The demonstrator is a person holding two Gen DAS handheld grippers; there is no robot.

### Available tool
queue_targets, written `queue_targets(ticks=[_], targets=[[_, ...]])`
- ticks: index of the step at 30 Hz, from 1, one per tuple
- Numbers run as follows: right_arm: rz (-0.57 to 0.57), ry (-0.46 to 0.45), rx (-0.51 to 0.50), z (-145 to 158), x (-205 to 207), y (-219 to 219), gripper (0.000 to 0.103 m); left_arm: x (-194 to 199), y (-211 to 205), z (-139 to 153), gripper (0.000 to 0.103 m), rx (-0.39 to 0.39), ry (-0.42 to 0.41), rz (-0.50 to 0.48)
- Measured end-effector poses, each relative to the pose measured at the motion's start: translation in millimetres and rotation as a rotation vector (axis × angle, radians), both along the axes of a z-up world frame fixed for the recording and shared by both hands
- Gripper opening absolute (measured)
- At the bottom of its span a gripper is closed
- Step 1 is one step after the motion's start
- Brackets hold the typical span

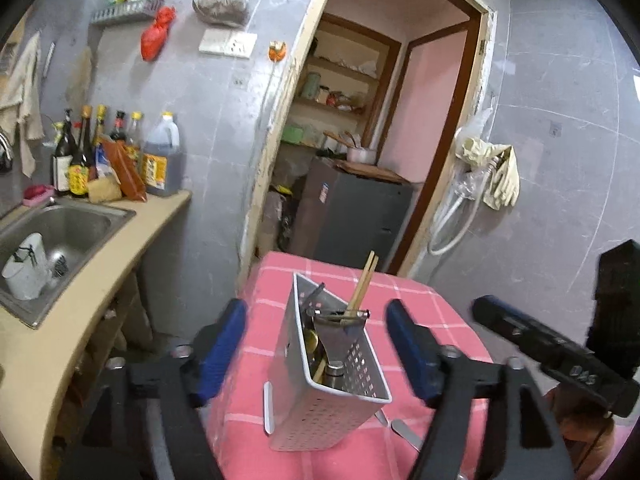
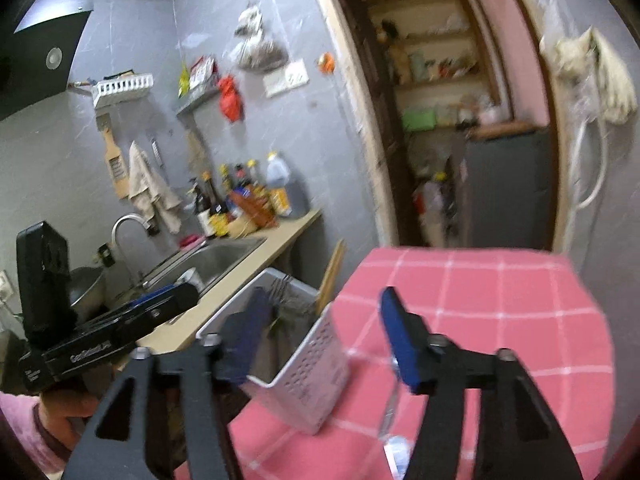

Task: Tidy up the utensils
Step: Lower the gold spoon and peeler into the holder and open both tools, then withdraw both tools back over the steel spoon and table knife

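A perforated metal utensil caddy (image 1: 320, 380) stands tilted on a pink checked tablecloth (image 1: 432, 304). Wooden chopsticks (image 1: 362, 284) stick up out of it among several metal utensils. My left gripper (image 1: 316, 312) is open, its blue pads apart on either side of the caddy without touching it. In the right wrist view the caddy (image 2: 316, 376) sits low and left of centre. My right gripper (image 2: 324, 312) is open; its left finger overlaps the caddy's open top and its right finger hangs over the cloth. A flat metal utensil (image 1: 404, 434) lies on the cloth beside the caddy.
A beige counter with a steel sink (image 1: 60, 232) runs along the left, with sauce bottles (image 1: 116, 152) at its back. A mug (image 1: 26, 268) sits in the sink. Behind the table a doorway (image 1: 380, 120) opens onto shelves and a grey cabinet. A hand (image 2: 68, 404) holds the other gripper.
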State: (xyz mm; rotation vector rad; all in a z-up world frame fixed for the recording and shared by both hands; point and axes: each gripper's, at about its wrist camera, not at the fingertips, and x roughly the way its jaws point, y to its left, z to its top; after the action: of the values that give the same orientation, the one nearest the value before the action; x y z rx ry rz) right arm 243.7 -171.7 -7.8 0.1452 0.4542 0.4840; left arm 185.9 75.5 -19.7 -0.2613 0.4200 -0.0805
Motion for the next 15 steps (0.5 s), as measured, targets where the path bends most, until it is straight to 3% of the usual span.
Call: queue_targets(ticks=[2, 3, 6, 10, 15], targets=[[-0.036, -0.029, -0.016, 7.2, -6.3, -6.8, 0.078, -5.0, -3.8, 2.7, 0.095, 0.019, -0.017, 0.035], [-0.051, -0.04, -0.023, 11.2, -8.4, -9.3, 0.087, -8.9, -7.1, 3.6, 0.098, 0.031, -0.031, 0.061], [-0.1, -0.081, -0.039, 17.6, -20.7, -23.2, 0.098, -18.1, -15.2, 4.6, 0.103, 0.052, -0.058, 0.099], [-0.143, -0.103, -0.069, 21.0, -31.5, -38.7, 0.102, -27.4, -29.7, 0.0, 0.103, 0.108, -0.056, 0.145], [-0.171, -0.09, -0.113, 17.1, -38.8, -56.7, 0.102, -36.2, -43.8, -9.6, 0.103, 0.113, -0.039, 0.156]])
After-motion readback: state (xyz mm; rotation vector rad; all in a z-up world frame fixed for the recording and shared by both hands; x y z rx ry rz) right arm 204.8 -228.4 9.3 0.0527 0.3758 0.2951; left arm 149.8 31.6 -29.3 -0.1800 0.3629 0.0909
